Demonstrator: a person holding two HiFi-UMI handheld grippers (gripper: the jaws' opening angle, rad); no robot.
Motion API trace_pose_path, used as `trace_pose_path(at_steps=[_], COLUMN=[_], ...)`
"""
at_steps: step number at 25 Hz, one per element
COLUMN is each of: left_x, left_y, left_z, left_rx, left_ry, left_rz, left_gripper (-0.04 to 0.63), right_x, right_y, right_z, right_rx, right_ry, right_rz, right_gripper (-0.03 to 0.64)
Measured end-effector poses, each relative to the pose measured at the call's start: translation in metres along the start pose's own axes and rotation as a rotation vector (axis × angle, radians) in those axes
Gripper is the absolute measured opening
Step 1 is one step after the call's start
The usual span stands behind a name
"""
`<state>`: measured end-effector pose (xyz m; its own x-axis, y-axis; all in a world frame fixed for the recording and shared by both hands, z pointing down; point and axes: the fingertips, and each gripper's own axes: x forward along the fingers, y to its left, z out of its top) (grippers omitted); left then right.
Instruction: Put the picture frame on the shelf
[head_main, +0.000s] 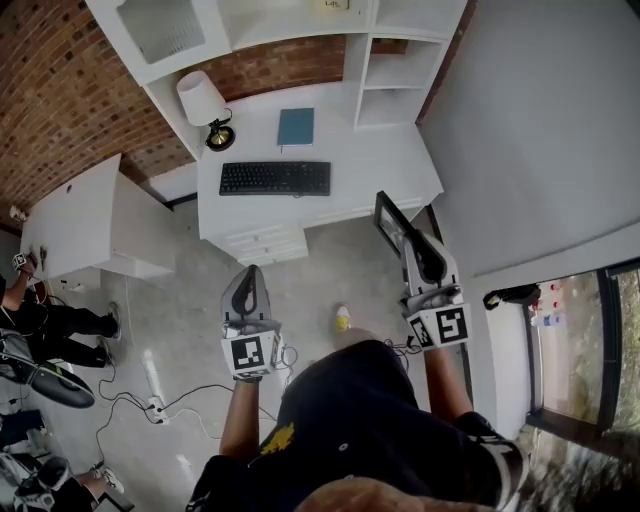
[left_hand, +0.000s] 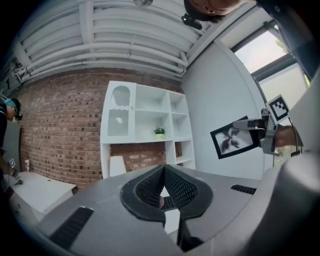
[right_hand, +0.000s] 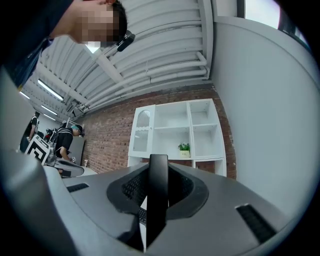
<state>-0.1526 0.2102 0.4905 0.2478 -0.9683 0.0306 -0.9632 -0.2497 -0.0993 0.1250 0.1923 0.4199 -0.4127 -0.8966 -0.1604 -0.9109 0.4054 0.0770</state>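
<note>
meanwhile the right gripper (head_main: 412, 242) is clamped on the black picture frame (head_main: 388, 222), well apart from the white shelf (head_main: 357, 80); the left gripper (head_main: 251, 275) holds its jaws together, empty.

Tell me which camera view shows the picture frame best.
The left gripper view: it catches the picture frame face-on, black border and print visible. The head view shows the picture frame from above, foreshortened and dark. The right gripper view shows only its black edge, upright between the fingers.
</note>
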Motion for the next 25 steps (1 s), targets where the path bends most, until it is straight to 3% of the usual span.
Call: trace_pose_path(at_steps=[8,12,15,20,25], left_x=[0.102,0.137,0.158,0.175,0.189], left_y=[-0.050,-0.063,-0.066,-0.075,-0.080], left_z=[0.014,0.013,0.018,0.017,0.017], left_rx=[0.014,0.055,0.035,0.055,0.080], left_ry=[0.007,0.036,0.033,0.051,0.032], left_rz=[-0.077,-0.063,-0.030,-0.028,-0.028], left_gripper=[0.018,0.018,0.018,0.018,0.018], right_x=[0.053,0.068,0.075,0.091,0.107], right_y=[-0.072,-0.122,-0.152,-0.167,-0.151], right_z=[-0.018,-0.029,-0.038,-0.051,-0.059], right_rx=[0.019,0.027,0.047,0.081,0.072], right_ry=[-0.018,-0.003,-0.001,0.019,0.050], right_rz=[0.012,-0.010,-0.031,-0.005,0.073], right_gripper=[0.067,0.067,0.067,0.067,0.067])
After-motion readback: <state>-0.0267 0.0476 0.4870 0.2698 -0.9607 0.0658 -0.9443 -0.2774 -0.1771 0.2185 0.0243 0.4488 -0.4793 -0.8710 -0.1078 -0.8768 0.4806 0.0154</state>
